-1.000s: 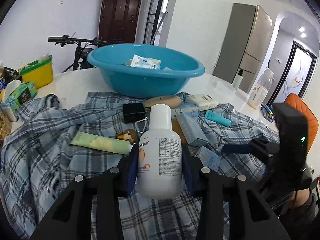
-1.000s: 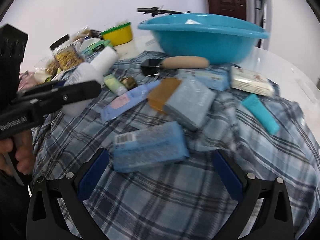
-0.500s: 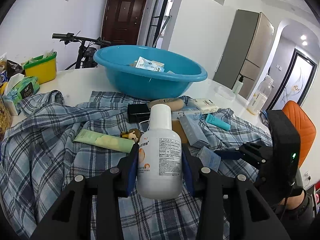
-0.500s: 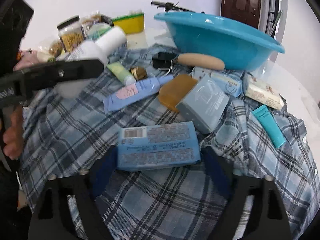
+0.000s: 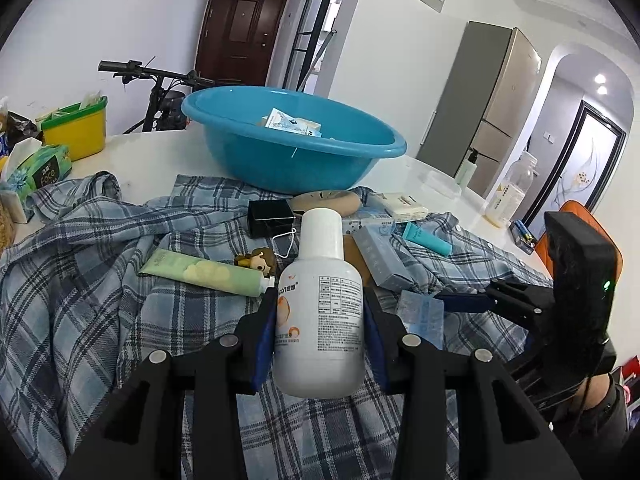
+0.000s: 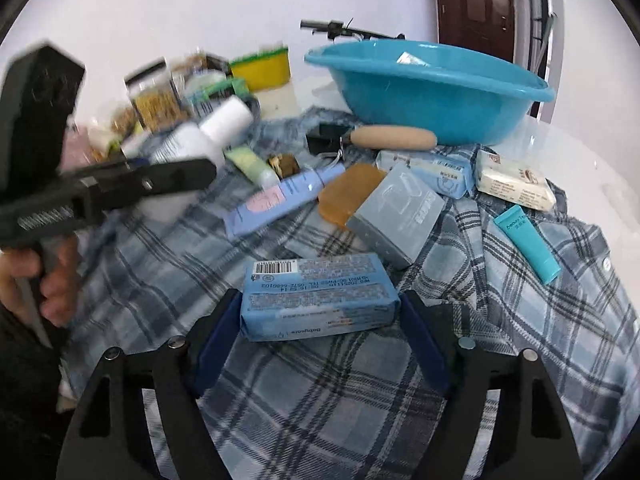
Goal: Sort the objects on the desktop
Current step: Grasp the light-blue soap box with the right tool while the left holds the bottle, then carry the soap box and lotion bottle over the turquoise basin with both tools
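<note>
In the left wrist view, the left gripper (image 5: 320, 324) is clenched on a white bottle (image 5: 320, 300), held upright between its blue pads. Beyond the bottle lie a green tube (image 5: 200, 270) and a black box (image 5: 270, 218) on a plaid cloth (image 5: 80, 280), with a blue basin (image 5: 292, 140) farther ahead.

In the right wrist view, the right gripper (image 6: 320, 328) grips a blue packet (image 6: 318, 296) by its two ends, just above the cloth. Ahead of it lie a grey box (image 6: 394, 216) and a teal tube (image 6: 526, 244).

Left tool (image 5: 320, 320) clamped; right tool (image 6: 320, 320) seemingly closing
</note>
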`<control>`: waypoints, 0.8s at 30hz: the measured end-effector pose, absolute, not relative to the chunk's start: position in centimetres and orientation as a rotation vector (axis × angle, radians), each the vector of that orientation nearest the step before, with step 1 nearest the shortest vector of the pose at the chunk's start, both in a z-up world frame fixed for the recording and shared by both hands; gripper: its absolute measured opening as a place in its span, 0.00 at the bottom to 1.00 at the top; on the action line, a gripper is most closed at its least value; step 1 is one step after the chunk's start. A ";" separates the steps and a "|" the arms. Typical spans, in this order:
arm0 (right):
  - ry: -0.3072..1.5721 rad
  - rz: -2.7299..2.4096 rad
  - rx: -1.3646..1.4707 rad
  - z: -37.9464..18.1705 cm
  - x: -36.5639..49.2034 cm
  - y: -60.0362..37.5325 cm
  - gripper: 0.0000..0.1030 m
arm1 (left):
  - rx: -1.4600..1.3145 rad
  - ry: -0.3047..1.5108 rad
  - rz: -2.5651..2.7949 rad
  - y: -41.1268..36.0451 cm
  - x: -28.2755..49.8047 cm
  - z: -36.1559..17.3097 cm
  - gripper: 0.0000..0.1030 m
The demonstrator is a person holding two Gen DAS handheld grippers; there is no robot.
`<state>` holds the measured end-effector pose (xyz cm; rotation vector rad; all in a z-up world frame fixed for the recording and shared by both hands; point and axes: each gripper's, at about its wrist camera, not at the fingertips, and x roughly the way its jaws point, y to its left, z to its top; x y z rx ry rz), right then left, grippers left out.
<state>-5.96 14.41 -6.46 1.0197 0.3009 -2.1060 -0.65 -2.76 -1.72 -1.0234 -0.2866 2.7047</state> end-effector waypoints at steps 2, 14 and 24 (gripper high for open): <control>0.331 -2.105 1.020 -6.6 -6.1 13.9 0.81 | -1.023 -0.288 2.704 -2.7 -0.6 -1.7 0.41; 0.397 -2.040 1.056 -7.4 -7.2 12.5 0.81 | -1.033 -0.286 2.702 -2.5 -0.5 -1.8 0.41; 0.330 -2.027 1.001 -6.4 -6.2 12.9 0.74 | -1.030 -0.292 2.717 -2.7 -0.4 -1.2 0.41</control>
